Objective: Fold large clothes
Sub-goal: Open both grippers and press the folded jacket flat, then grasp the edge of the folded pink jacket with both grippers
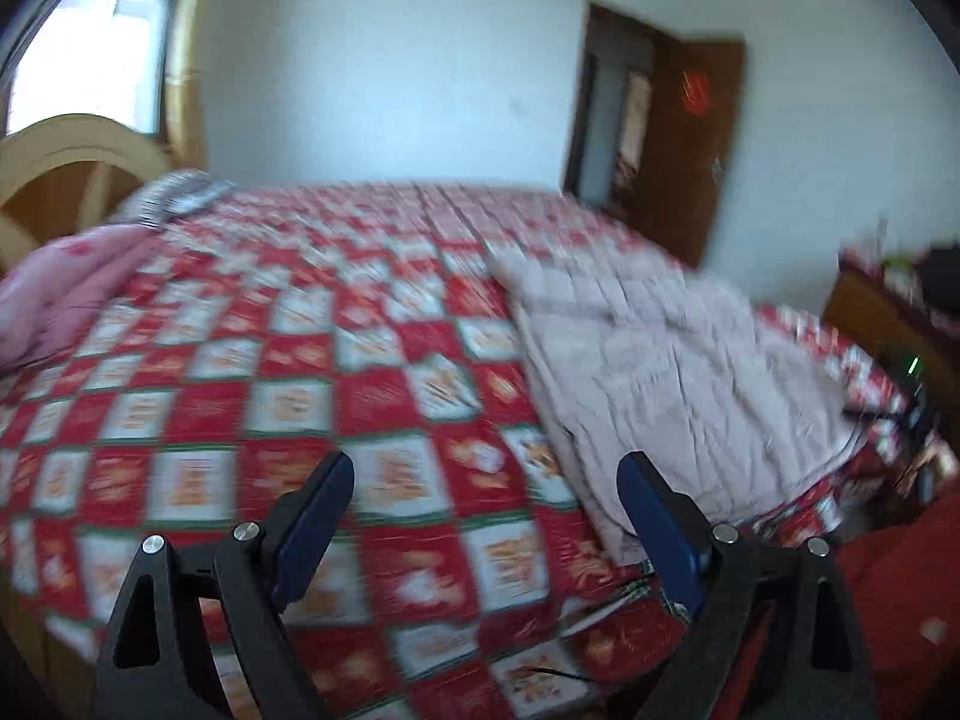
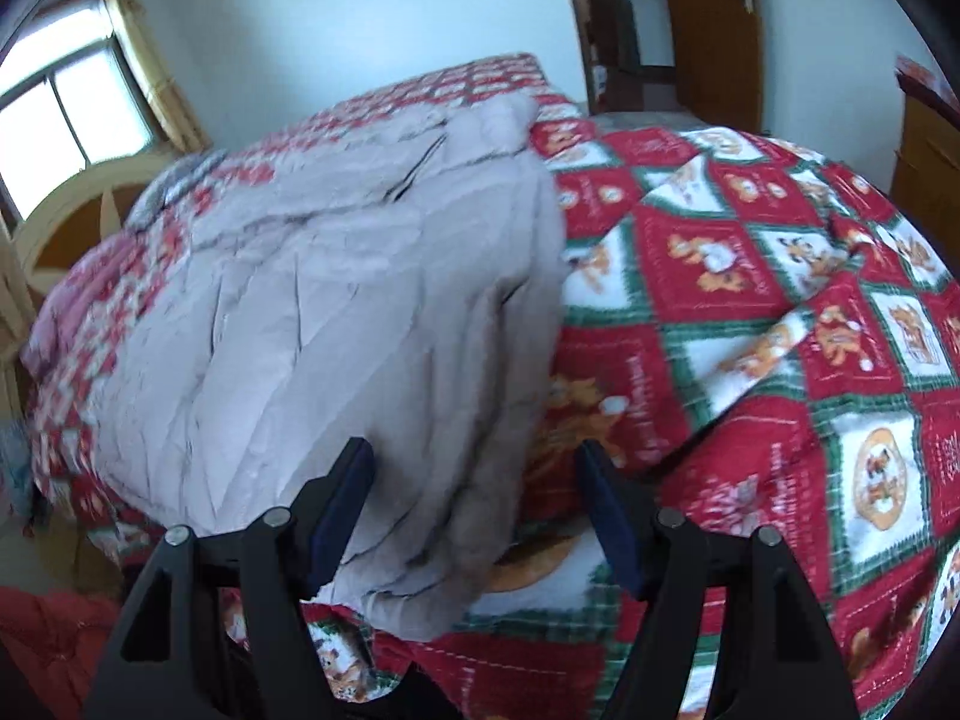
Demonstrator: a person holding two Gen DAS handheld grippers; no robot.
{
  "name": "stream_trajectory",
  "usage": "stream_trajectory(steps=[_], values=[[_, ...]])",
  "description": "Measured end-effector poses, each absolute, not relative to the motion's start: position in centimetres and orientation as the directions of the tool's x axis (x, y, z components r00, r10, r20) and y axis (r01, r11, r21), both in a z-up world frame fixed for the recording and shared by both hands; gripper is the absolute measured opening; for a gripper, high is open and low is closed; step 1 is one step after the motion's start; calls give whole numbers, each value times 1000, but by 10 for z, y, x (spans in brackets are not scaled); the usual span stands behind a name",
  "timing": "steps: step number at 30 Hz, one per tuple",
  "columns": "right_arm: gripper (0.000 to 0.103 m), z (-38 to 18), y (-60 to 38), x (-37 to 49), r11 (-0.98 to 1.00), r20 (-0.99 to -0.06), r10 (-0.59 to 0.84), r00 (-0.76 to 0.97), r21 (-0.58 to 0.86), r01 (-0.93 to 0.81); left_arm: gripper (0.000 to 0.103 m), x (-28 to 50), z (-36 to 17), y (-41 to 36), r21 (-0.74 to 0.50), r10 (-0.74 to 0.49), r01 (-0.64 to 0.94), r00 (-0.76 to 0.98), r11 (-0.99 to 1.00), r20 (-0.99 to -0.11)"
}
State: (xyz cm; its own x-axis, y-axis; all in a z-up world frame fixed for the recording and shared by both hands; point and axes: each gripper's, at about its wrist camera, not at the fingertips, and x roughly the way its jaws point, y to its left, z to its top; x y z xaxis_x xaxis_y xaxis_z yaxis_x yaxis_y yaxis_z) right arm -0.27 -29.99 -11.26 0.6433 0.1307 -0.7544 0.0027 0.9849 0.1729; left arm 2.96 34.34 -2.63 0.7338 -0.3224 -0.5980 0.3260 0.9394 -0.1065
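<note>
A pale pinkish-grey padded coat (image 1: 672,372) lies spread on the bed's red, white and green checked quilt (image 1: 252,396), toward the bed's right side. My left gripper (image 1: 487,462) hangs open over the bare quilt, just left of the coat's near edge, with nothing between its fingers. In the right wrist view the same coat (image 2: 336,312) fills the middle, on the quilt (image 2: 750,324). My right gripper (image 2: 475,449) stands open right over the coat's near end. The fabric shows between the fingers, but the pads do not press on it.
A wooden headboard (image 1: 66,168) and a pink folded blanket (image 1: 54,294) are at the bed's far left. A brown door (image 1: 690,138) stands open in the far wall. A wooden cabinet (image 1: 888,312) is at the right. Red cloth (image 2: 48,642) lies beside the bed.
</note>
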Motion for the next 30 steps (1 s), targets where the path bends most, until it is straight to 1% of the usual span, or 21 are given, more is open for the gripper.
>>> stream_trajectory(steps=[1,2,4,8,11,12,14,15,16,17,18,21,22,25,27,28,29,30], values=[[75,-114,-297,-3,987,-755,122,644,161,2,90,51,-49,314,-102,-336,359,683,928,-648],[76,-115,-295,-3,988,-754,118,646,157,3,90,60,-61,298,-105,-345,376,656,921,-671],[76,-116,-296,-3,988,-753,116,648,156,4,90,78,-91,268,-134,-368,400,595,907,-714],[76,-117,-302,-5,985,-742,130,657,174,2,90,93,-128,244,-223,-407,391,489,893,-772],[77,-118,-300,-3,984,-727,135,674,180,-2,90,92,-148,232,-284,-439,392,397,875,-806],[78,-118,-297,-2,985,-729,137,671,171,-16,90,90,-149,229,-285,-443,397,397,873,-804],[77,-117,-289,-1,988,-737,144,661,143,-57,90,87,-145,223,-277,-455,422,411,863,-790],[66,-117,-285,-1,986,-738,163,655,146,-81,90,87,-143,223,-305,-481,425,406,852,-777],[57,-116,-284,-1,981,-741,190,644,161,-104,89,86,-141,223,-334,-506,426,402,841,-763],[54,-116,-284,-1,979,-743,201,638,170,-111,84,86,-138,224,-393,-562,432,394,812,-727],[53,-116,-285,-1,977,-743,209,636,180,-111,75,87,-137,224,-419,-586,433,392,798,-710],[53,-118,-295,-3,962,-725,260,638,253,-104,63,94,-142,222,-450,-595,406,384,795,-706],[54,-118,-297,-3,956,-720,277,636,272,-108,62,97,-145,223,-472,-606,391,381,790,-698],[56,-118,-292,-2,961,-726,269,633,250,-122,62,105,-149,231,-572,-659,327,373,752,-653],[56,-118,-287,1,966,-727,254,638,219,-134,62,108,-150,229,-579,-657,313,373,753,-655],[52,-117,-284,3,970,-729,244,639,201,-141,62,107,-149,226,-562,-647,320,379,763,-662],[35,-118,-281,6,972,-736,232,636,186,-140,61,104,-145,218,-520,-620,340,394,784,-678],[27,-117,-280,7,973,-736,229,637,180,-142,45,101,-143,212,-480,-598,360,409,800,-690]])
